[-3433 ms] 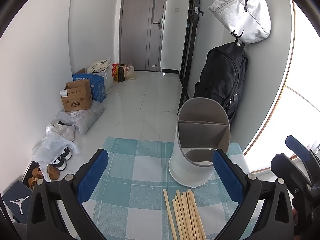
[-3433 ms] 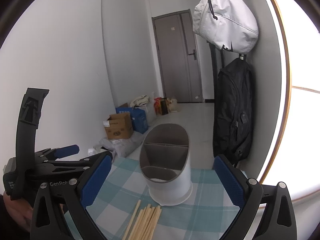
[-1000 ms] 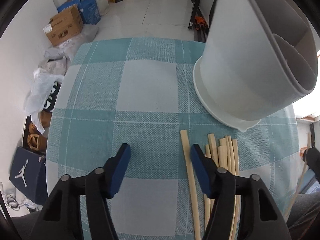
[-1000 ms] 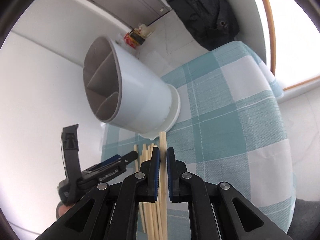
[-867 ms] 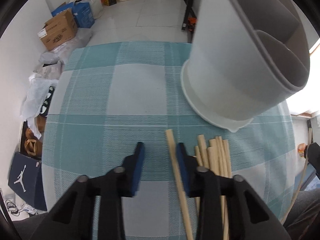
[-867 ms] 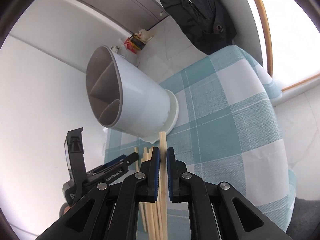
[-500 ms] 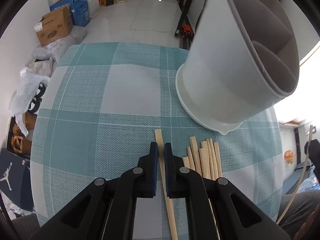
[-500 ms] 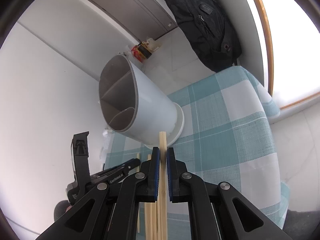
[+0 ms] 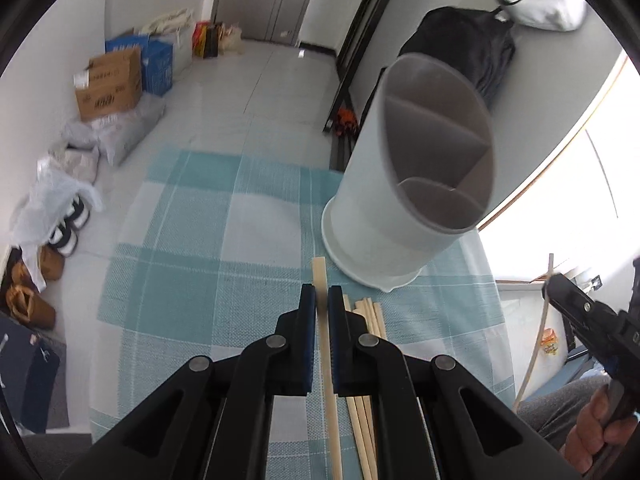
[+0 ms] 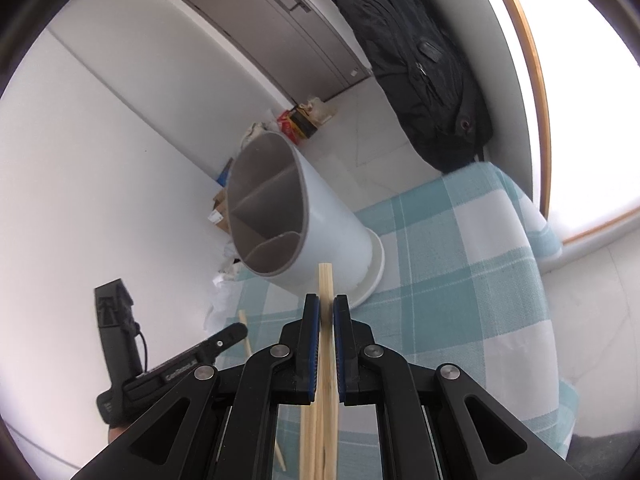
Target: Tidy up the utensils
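Note:
A white utensil holder (image 9: 400,208) with grey divided compartments stands on the teal checked tablecloth (image 9: 200,240). My left gripper (image 9: 322,300) is shut on one wooden chopstick (image 9: 320,272), raised above the cloth just left of the holder's base. Several more chopsticks (image 9: 372,320) lie on the cloth beside it. In the right wrist view my right gripper (image 10: 326,308) is shut on what looks like a pair of chopsticks (image 10: 326,280), whose tips point at the holder (image 10: 328,232). The left gripper (image 10: 224,340) shows low on the left there.
The table is small; the cloth (image 10: 460,260) drops off at its right and far edges. A black backpack (image 10: 432,80) hangs on the wall behind the table. Boxes (image 9: 108,88), bags and shoes sit on the floor to the left. A hand (image 9: 596,432) holds the right gripper.
My left gripper closed on the leftmost chopstick and lifted it off the cloth. The right gripper rose with its chopsticks, and both views tilted up toward the holder's opening.

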